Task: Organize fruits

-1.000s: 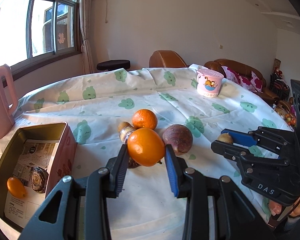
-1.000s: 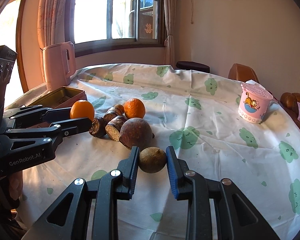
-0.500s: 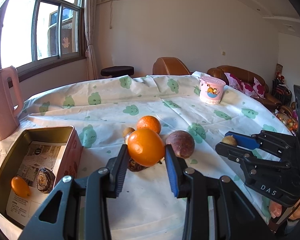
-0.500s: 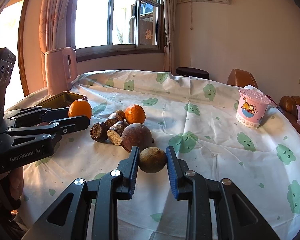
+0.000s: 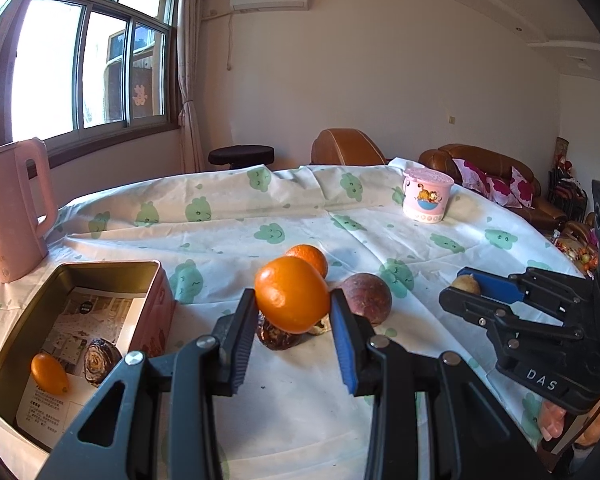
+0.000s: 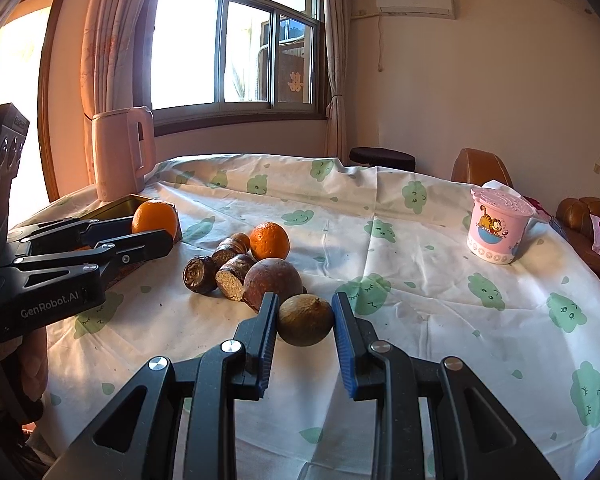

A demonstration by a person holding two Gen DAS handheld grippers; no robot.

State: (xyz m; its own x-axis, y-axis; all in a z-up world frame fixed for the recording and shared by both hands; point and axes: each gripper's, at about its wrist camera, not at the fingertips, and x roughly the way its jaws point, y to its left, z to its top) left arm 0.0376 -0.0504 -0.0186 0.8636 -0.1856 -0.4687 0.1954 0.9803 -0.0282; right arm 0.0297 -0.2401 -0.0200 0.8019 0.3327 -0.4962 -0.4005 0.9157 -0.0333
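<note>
While both of your grippers are loaded, you are in the carry step: the left gripper has its fingers clamped on an orange lifted clear of the desk, and the right gripper has its fingers narrowed onto a small brown-green round fruit, also off the cloth. The open metal tin lies to the near left, already holding a small orange fruit and a dark brown cut piece. On the desk remain a second orange, a purple-brown passion fruit and dark brown pieces. Your next move, I judge, calls for swinging the orange left over the tin, lowering it past the rim, then spreading the fingers; bring the right fruit after, so the grippers do not crowd. Compared with a second ago, both grips are unchanged, while the view has tipped upward, so the desk and tin sit lower in view and more of the wall shows.
</note>
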